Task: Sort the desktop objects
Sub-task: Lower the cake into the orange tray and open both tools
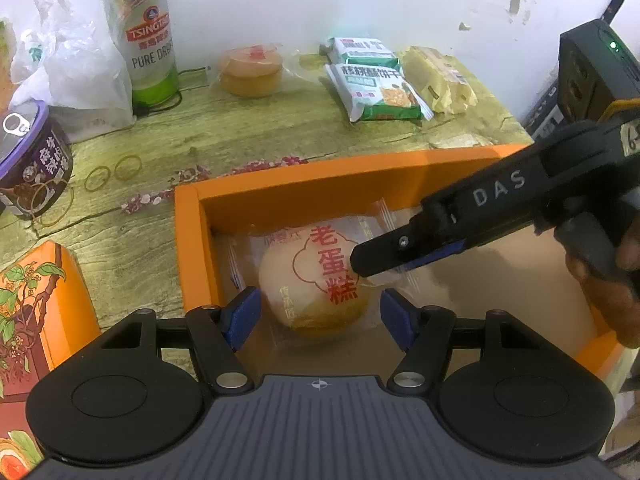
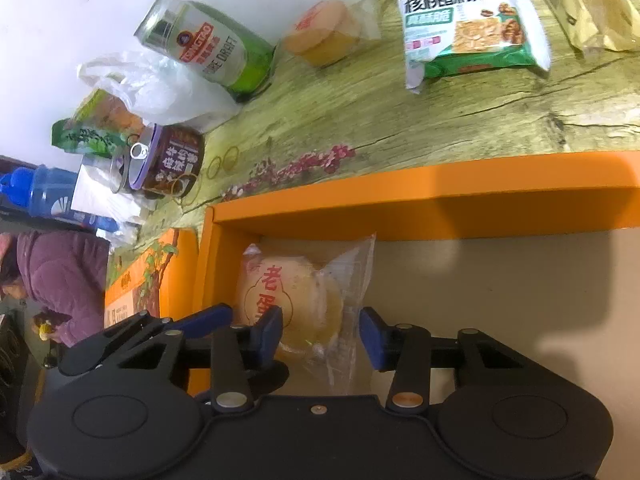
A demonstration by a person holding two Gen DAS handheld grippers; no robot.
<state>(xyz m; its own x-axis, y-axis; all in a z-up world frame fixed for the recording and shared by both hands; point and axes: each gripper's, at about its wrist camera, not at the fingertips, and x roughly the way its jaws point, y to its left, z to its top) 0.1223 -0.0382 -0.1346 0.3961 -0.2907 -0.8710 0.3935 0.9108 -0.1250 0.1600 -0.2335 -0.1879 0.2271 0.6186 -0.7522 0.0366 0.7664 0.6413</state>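
Inside the orange box (image 1: 192, 240), in its near-left corner, lies the wrapped egg cake (image 1: 316, 280); the left gripper (image 1: 320, 314) hangs above it, jaws spread, while the right gripper (image 2: 320, 334) straddles the wrapper, jaws spread but narrower. This looks like placing or nudging the cake; next, probably the second cake (image 1: 251, 72) beyond the box on the table (image 1: 260, 128), beside the beer can (image 1: 142, 36).

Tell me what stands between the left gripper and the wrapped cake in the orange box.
Nothing separate lies between the left gripper and the wrapped cake in the orange box. But the right gripper reaches in from the right over the cake's wrapper, crowding any grasp.
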